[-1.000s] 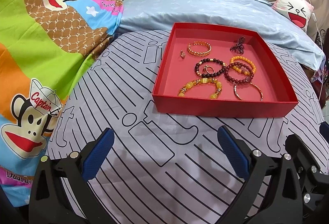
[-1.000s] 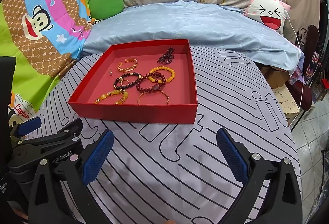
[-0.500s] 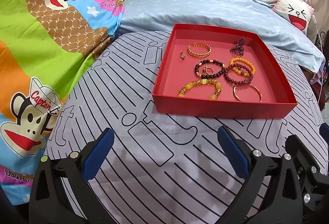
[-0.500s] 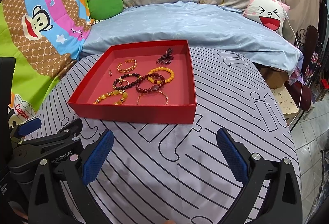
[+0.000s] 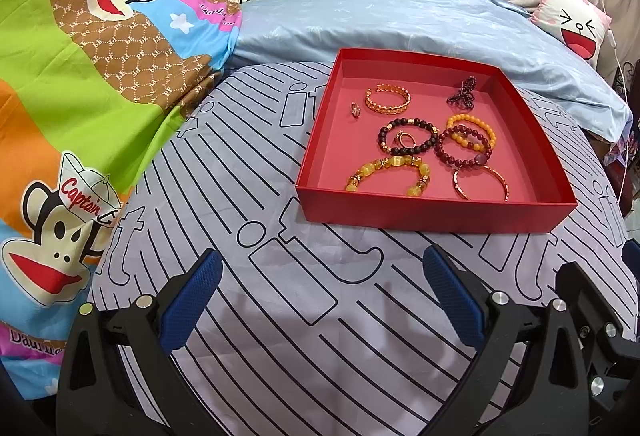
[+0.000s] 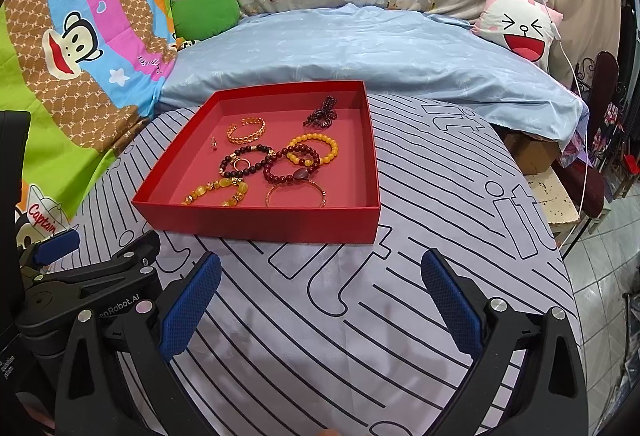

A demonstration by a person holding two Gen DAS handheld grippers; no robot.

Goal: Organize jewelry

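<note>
Red tray point(image 5: 436, 214) sits on the striped cloth point(image 5: 304, 316), bracelets point(image 5: 406, 134) clustered inside it. Left gripper point(image 5: 322, 294) and right gripper point(image 6: 320, 294) hover just before the tray's near wall, both spread wide and empty.

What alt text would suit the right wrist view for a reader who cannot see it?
A shallow red cardboard tray holding several beaded bracelets, gold bangles and small rings sits on a grey striped bedsheet. The open right gripper hovers empty in front of it, with the left gripper at the left edge.
</note>
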